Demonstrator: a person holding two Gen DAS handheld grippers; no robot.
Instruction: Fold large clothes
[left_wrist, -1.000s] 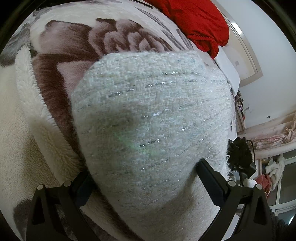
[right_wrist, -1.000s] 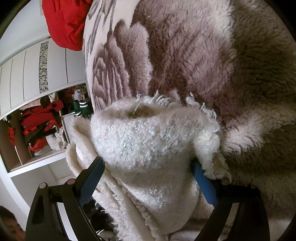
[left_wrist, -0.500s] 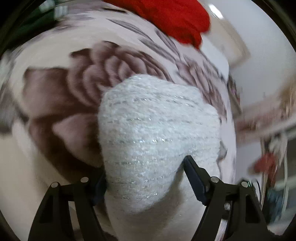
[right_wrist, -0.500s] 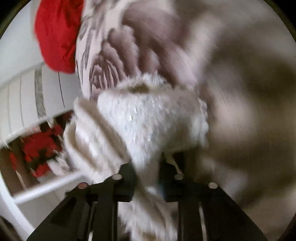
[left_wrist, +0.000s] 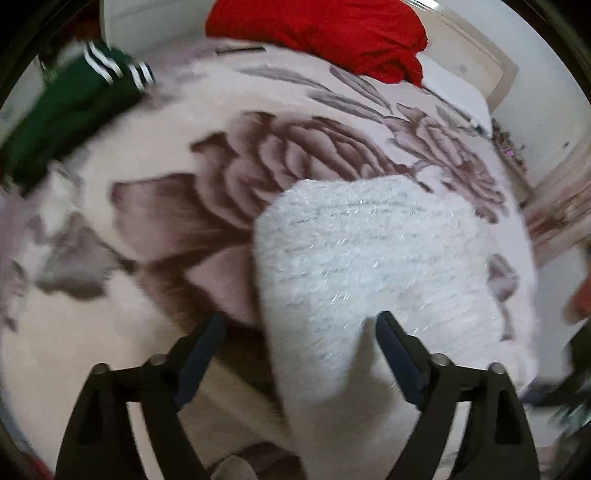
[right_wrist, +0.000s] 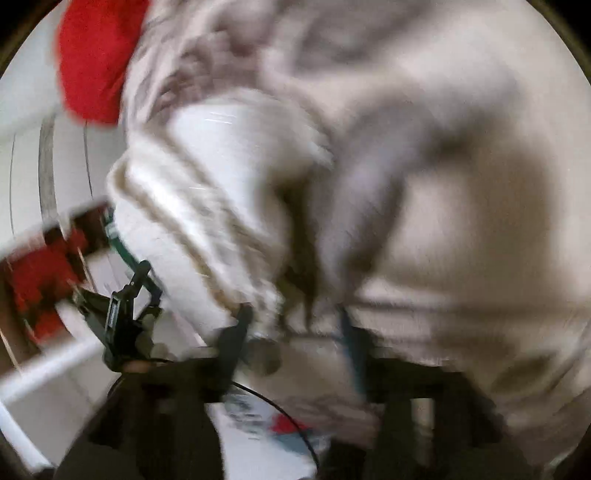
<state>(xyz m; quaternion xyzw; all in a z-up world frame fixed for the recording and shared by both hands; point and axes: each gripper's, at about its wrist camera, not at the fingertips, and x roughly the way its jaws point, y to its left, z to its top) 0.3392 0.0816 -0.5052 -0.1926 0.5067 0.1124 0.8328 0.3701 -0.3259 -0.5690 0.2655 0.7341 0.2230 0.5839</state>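
Lying folded on a fluffy flower blanket (left_wrist: 155, 332): a white fuzzy sweater (left_wrist: 373, 258) with thin shiny threads. Spread over a bed, that blanket, with big brown flowers. Far back on it, a red heap of cloth (left_wrist: 325, 33). Off to the far left edge, a green garment with white stripes (left_wrist: 74, 107).

Left gripper (left_wrist: 301, 332): jaws wide and opening. Near end of the sweater between them, up against the right finger, clear of the left one. Not squeezed.

Right view very blurry. Right gripper (right_wrist: 295, 321): jaws opening too, with a gap between the two fingers. Above them, the white sweater (right_wrist: 229, 173) with its ribbed edge, lying on the blanket (right_wrist: 461, 155). Cannot tell if any cloth sits between the fingers. Red cloth (right_wrist: 92, 59) up in the top left corner. Other gripper (right_wrist: 125, 317) small and dark at the left.
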